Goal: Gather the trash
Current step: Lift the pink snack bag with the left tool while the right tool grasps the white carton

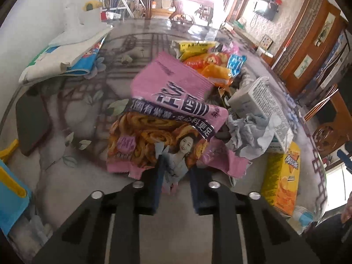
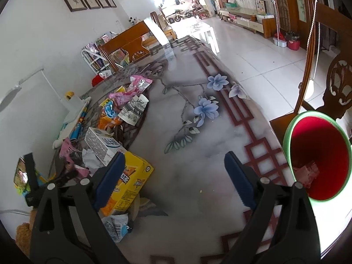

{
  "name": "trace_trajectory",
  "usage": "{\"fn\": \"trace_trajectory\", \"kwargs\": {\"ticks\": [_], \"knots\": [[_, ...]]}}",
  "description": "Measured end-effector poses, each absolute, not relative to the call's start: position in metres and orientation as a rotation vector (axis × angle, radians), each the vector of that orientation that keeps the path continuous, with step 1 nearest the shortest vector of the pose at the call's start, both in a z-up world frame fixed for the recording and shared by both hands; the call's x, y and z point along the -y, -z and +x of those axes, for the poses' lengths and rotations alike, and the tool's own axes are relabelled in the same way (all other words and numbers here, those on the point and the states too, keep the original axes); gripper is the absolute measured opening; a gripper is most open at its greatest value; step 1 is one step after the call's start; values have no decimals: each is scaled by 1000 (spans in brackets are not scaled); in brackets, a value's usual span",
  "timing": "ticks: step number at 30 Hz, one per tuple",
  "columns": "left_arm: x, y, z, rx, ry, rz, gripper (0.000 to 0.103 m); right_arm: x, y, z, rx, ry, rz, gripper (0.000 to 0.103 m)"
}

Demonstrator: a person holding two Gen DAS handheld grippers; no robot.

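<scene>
In the left wrist view my left gripper (image 1: 176,171) is shut on the near edge of a large pink snack bag (image 1: 167,110) with a woman's picture, at the front of a trash pile. The pile holds a yellow box (image 1: 281,176), a white carton (image 1: 259,101), crumpled paper (image 1: 248,134) and orange wrappers (image 1: 211,66). In the right wrist view my right gripper (image 2: 173,176) is open and empty above the bare tabletop. The yellow box (image 2: 129,184) lies by its left finger. A red bin with a green rim (image 2: 319,158) stands at the right beside the table, with pink trash inside.
The flower-patterned glass table (image 2: 198,132) runs away from me. A dark phone (image 1: 30,123) and a blue-and-white bag (image 1: 66,57) lie left of the pile. A wooden chair (image 2: 325,66) stands behind the bin. A small wrapper (image 2: 116,226) lies at the near table edge.
</scene>
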State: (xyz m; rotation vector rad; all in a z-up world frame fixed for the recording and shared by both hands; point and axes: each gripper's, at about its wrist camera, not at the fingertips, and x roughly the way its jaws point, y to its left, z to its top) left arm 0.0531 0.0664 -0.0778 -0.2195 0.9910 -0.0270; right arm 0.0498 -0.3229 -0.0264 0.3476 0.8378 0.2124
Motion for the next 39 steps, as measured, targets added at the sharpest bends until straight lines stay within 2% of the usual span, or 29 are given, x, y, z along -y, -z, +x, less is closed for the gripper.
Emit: {"fn": "trace_trajectory", "kwargs": {"ticks": [4,9,17,22,31,37,39], "knots": [[-75,69,47,-938,38,-293,9,308,25,51,-841,-208,274,90],[-82,61,45,-903,69,-366,7,276,24,58,-857,-240,191,90],[-97,51,43,-848,83,-452,7,187,26,92,-888,-330,14,90],[-104,50,43,-833,75,-482,6,133,49,104,-948,-374,-143,90],[-103,45,43,-811,93,-476,7,97,66,111,-953,-376,-299,90],[-101,46,43,-815,101,-469,7,95,63,107,-958,-404,-315,67],[-100,46,44,-816,102,-463,7,95,61,104,-957,-408,-321,47]]}}
